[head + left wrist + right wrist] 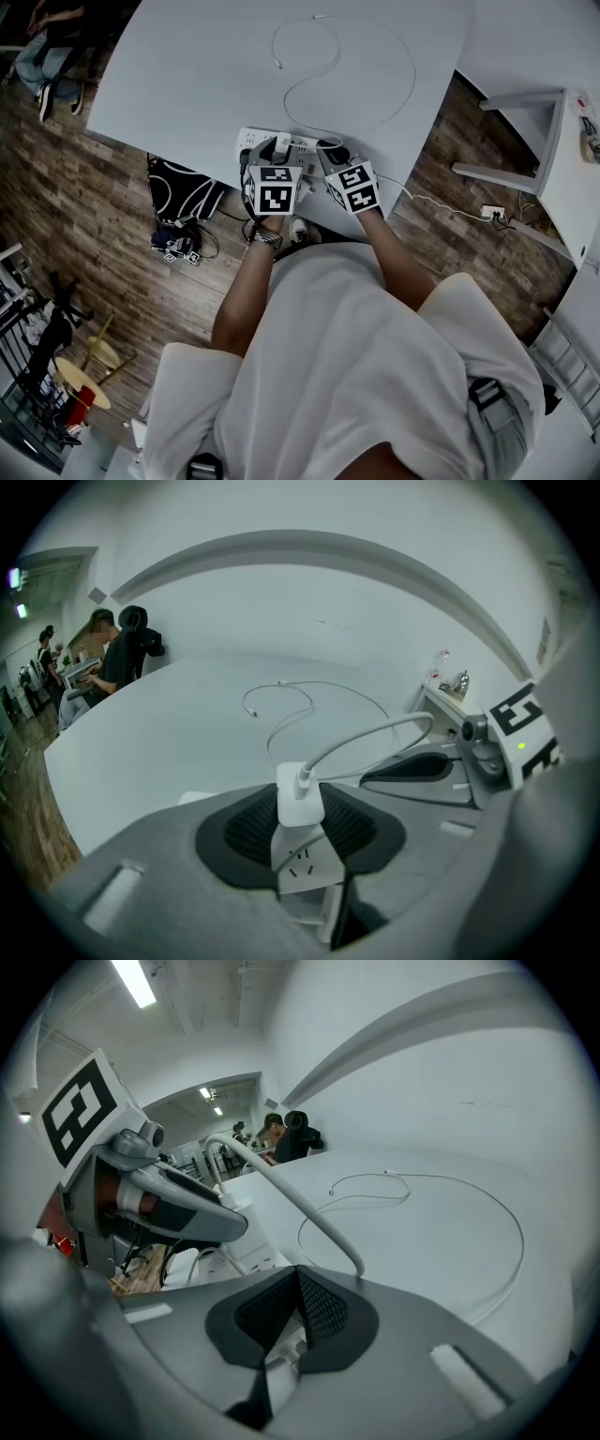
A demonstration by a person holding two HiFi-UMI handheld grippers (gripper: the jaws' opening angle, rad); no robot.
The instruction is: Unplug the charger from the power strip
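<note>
White short-sleeved T-shirt (375, 375), metal wristband (267, 239)

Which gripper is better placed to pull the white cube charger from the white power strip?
Left gripper: its jaws grip the white cube charger. Right gripper is shut, off the charger.

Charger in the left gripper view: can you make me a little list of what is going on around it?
charger: white, plugged into the power strip
cable: arches out of the charger, loops across the table
left gripper: pads clamped on the charger's sides
right gripper: closed, seemingly on the strip's end
unplugged: not yet
</note>
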